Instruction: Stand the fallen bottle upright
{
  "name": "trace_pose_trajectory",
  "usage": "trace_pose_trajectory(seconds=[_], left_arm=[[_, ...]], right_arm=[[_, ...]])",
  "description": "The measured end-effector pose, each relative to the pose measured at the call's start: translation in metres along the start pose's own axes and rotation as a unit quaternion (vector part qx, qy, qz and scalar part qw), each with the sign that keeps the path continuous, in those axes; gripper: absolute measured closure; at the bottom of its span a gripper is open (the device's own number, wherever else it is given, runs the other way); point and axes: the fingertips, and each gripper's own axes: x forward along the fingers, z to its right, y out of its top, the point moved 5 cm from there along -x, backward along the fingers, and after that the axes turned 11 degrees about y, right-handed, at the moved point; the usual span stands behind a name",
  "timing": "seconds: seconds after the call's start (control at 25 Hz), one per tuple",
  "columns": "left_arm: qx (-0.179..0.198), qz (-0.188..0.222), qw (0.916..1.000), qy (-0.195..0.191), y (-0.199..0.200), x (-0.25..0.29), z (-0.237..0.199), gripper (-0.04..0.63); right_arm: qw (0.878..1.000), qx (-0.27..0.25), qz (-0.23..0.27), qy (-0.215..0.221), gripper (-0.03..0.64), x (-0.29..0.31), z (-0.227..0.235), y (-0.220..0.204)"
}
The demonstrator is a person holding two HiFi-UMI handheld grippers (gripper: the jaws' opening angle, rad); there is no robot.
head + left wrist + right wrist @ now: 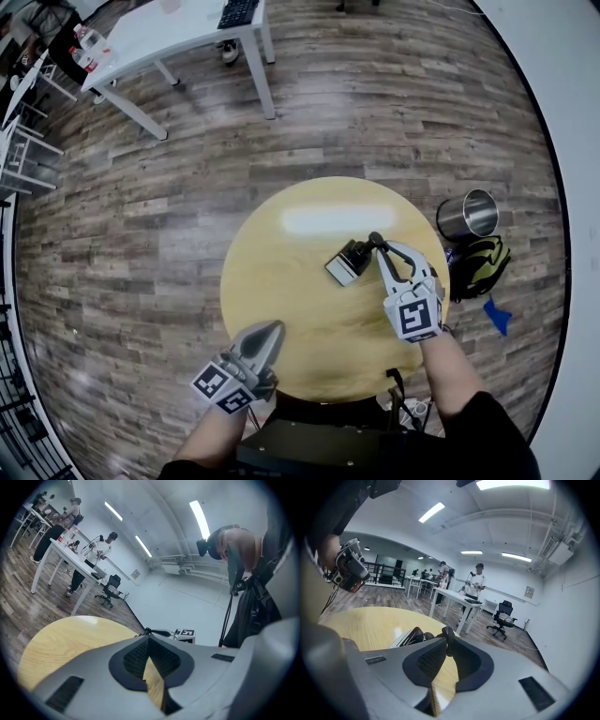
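One bottle [347, 263] – a squarish body with a dark top – lies over the right-centre of the single round wooden table [291, 300]. It is tilted, its dark top toward the right gripper [378, 242] and its pale end toward the table's middle. Whether it touches the wood I cannot tell. That gripper's two jaws are nearly closed and pinch the bottle by the dark top. In the right gripper view the dark piece sits right at the jaw tips, with the body [404, 638] just beyond to the left. The right forearm reaches in from the near right edge.

The left gripper [277, 328] hangs at the table's near rim, well apart from the bottle – its jaws pressed together on nothing.

On the floor to the table's right stand one metal bin [467, 216] and one yellow-black bag [478, 258].
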Motion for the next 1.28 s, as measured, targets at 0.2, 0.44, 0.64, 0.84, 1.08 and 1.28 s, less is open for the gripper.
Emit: trace_pose_trajectory(seconds=[0.2,0.44,0.64,0.84,1.08,1.28], left_arm=[[0.005,0.001,1.0,-0.006,0.011,-0.007,0.008,0.589],[0.006,0.003,1.0,-0.006,0.015,-0.012,0.011,0.589],[0.006,0.001,0.9999,-0.008,0.013,-0.015,0.016,0.589],[0.006,0.001,0.9999,-0.009,0.013,-0.019,0.016,0.589],[0.007,0.001,0.9999,-0.012,0.012,-0.021,0.02,0.589],[0.007,0.003,0.9999,-0.01,0.02,-0.022,0.02,0.589]], right_arm=[[0.996,-0.082,-0.019,0.008,0.548,0.0,-0.013,0.012],[0.986,-0.161,-0.028,0.016,0.549,0.0,-0.032,0.026],[0.978,-0.204,-0.032,0.027,0.551,-0.004,-0.052,0.033],[0.971,-0.235,-0.029,0.044,0.545,-0.005,-0.074,0.037],[0.97,-0.231,-0.019,0.076,0.529,-0.007,-0.094,0.035],[0.972,-0.217,-0.018,0.088,0.523,-0.005,-0.091,0.038]])
